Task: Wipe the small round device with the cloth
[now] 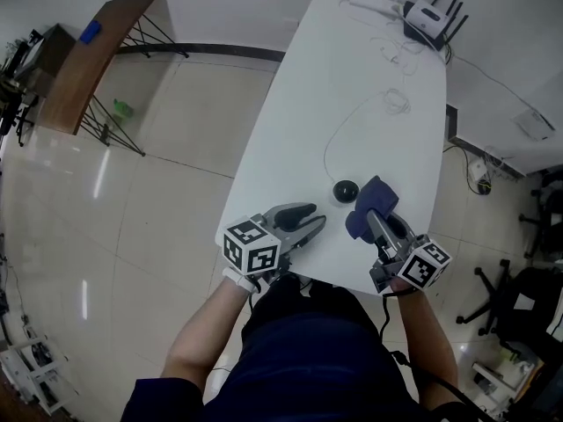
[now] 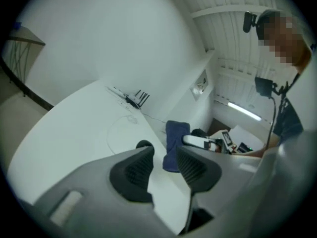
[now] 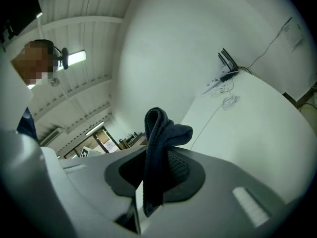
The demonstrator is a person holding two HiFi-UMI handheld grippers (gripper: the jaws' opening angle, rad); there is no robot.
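Pale tiled floor (image 1: 132, 218) surrounds the long white counter (image 1: 352, 104) I stand at, and a brown wooden side table (image 1: 88, 60) stands well off to my left. At the counter's far end sits a white router with black antennas (image 1: 431, 14) (image 2: 138, 99) (image 3: 228, 68). A thin white cable (image 1: 339, 139) curves across the bare top from that end toward me.

The small round black device (image 1: 345, 190) (image 2: 144, 144) lies flat on the counter near the edge closest to me, a little ahead of both my tools and between them.

My right hand-held gripper (image 1: 374, 220) (image 3: 157, 170) has its jaws nearly together, pinching a dark blue cloth (image 1: 374, 202) (image 2: 176, 143) (image 3: 161, 138). The cloth is bunched into a thick fold that stands up out of the pads and flops over at the top, with a loose end hanging down below the jaws. In the head view it sits just to the right of the device, close beside it. I cannot tell whether the two touch, or whether the cloth rests on the counter.

My left hand-held gripper (image 1: 308, 220) (image 2: 165, 157) is over the counter's near edge, just left of the device and pointing toward it. Its jaws stand partly apart with nothing between the ribbed pads. Through the gap I see only the white top. The device peeks over the left pad's tip and the cloth hangs beyond it.
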